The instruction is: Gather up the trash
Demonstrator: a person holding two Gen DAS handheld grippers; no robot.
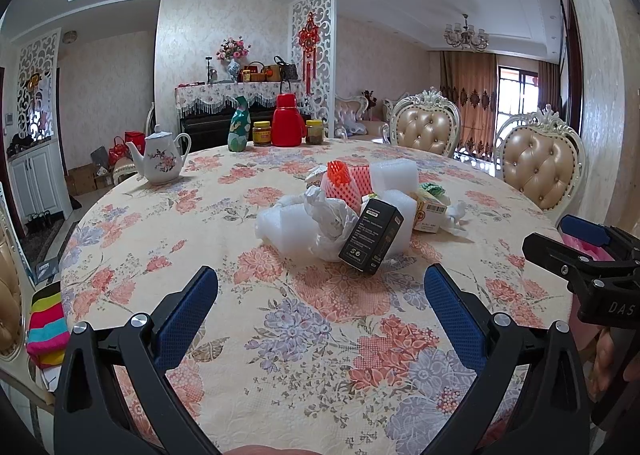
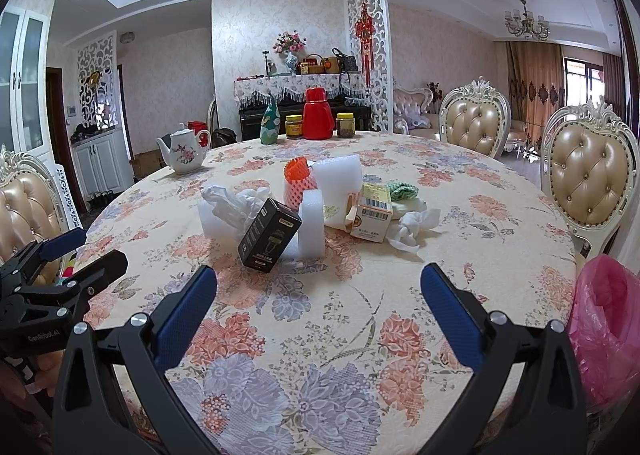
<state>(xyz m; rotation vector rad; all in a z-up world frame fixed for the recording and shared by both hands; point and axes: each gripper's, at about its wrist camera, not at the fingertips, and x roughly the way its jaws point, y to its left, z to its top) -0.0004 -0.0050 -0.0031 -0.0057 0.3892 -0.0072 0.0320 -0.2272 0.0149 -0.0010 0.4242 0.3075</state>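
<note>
A heap of trash lies mid-table: a black box (image 1: 371,235) (image 2: 269,235), white foam blocks (image 1: 394,174) (image 2: 337,175), an orange foam net (image 1: 340,183) (image 2: 297,183), crumpled white plastic (image 1: 328,215) (image 2: 234,201), a yellow carton (image 1: 430,213) (image 2: 373,215), a crumpled tissue (image 2: 412,229) and a green scrap (image 2: 403,191). My left gripper (image 1: 320,295) is open and empty, short of the heap; it also shows in the right wrist view (image 2: 76,255). My right gripper (image 2: 318,295) is open and empty, also short of the heap; it also shows in the left wrist view (image 1: 580,239). A pink plastic bag (image 2: 604,319) hangs at the table's right edge.
On the round floral table (image 1: 280,335) (image 2: 320,355), at the far side, stand a white teapot (image 1: 160,159) (image 2: 185,153), a green bottle (image 1: 239,131), two jars (image 1: 262,133) and a red thermos (image 1: 287,121) (image 2: 317,119). Padded chairs (image 1: 538,171) (image 2: 588,183) stand at the right.
</note>
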